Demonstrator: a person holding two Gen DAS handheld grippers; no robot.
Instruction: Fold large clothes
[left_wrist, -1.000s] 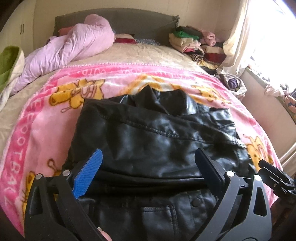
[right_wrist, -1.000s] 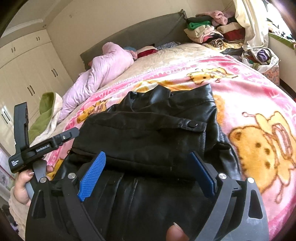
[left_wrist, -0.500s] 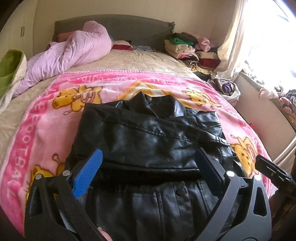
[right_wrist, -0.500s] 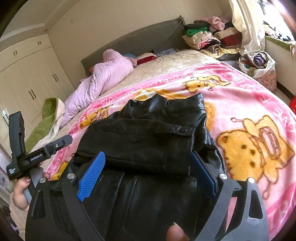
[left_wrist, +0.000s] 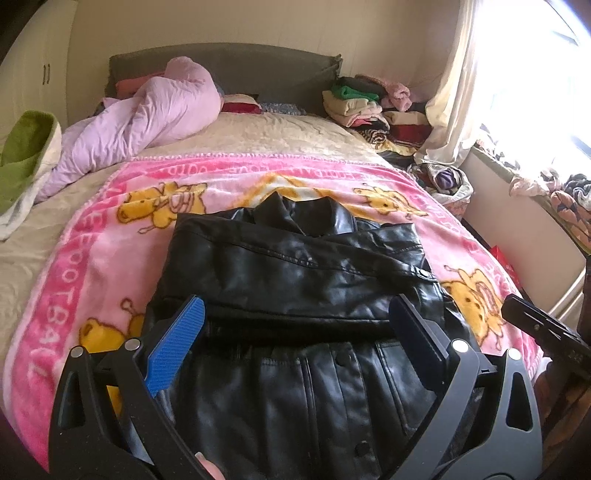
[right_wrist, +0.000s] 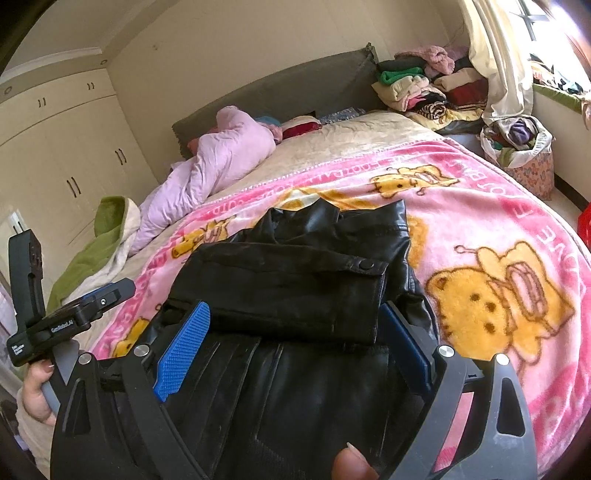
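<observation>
A black leather jacket (left_wrist: 295, 280) lies on the pink cartoon blanket (left_wrist: 85, 266), sleeves folded across its chest, collar pointing to the headboard. It also shows in the right wrist view (right_wrist: 288, 291). My left gripper (left_wrist: 295, 332) is open and empty, its blue pads (left_wrist: 177, 343) spread above the jacket's lower half. My right gripper (right_wrist: 295, 339) is open and empty above the same lower part, on the jacket's right side. The left gripper's body (right_wrist: 66, 317) shows at the left of the right wrist view.
A lilac duvet (left_wrist: 147, 118) and green towel (left_wrist: 22, 151) lie at the bed's far left. Stacked folded clothes (left_wrist: 362, 107) sit by the headboard at right. A laundry bag (right_wrist: 521, 147) stands on the floor beside the bed, under the curtain.
Both grippers have drawn back toward the foot of the bed, so the jacket looks smaller and further away. Both stay open; the jacket has not moved.
</observation>
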